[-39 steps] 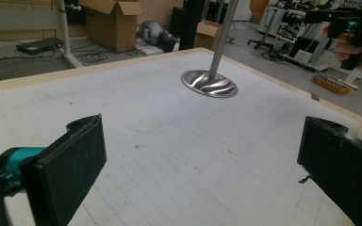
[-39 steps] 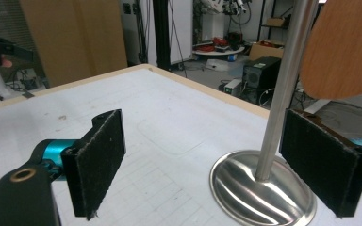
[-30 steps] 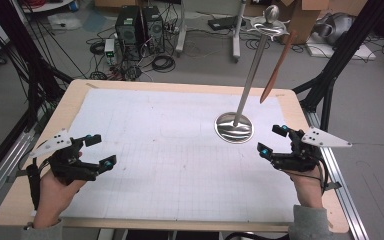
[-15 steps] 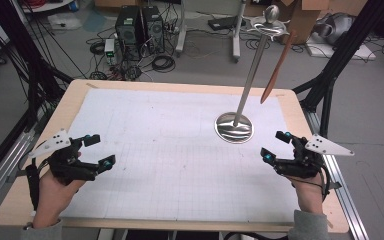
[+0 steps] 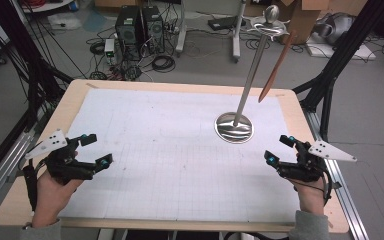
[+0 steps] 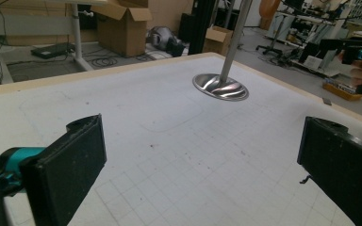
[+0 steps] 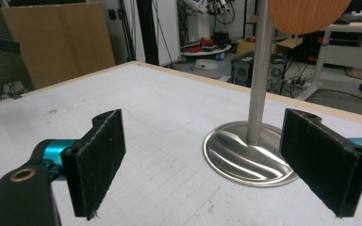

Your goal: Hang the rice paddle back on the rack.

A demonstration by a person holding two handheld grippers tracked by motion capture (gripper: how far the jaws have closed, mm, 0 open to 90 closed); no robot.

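Note:
A metal stand with a round shiny base [image 5: 234, 128] and a tall slanting pole [image 5: 252, 70] rests on the white grid mat [image 5: 170, 145], right of centre. A brown wooden paddle-like piece [image 5: 277, 61] hangs from the stand's top. My left gripper [image 5: 93, 149] hovers open near the mat's front left corner, nothing between its jaws. My right gripper [image 5: 278, 148] is open too, just in front and to the right of the base. In the right gripper view the base [image 7: 247, 155] lies between and beyond the black pads [image 7: 99, 155]. The left gripper view shows the base [image 6: 220, 87] farther off.
The wooden table edge [image 5: 180, 86] frames the mat. Black frame posts [image 5: 330, 75] stand at the right and left sides. Computers, cables and boxes sit on the floor behind the table. The other hand with its gripper [image 6: 360, 52] appears at the far right of the left gripper view.
My right gripper has drawn back a little toward the near edge of the table, still open. The left gripper has barely moved.

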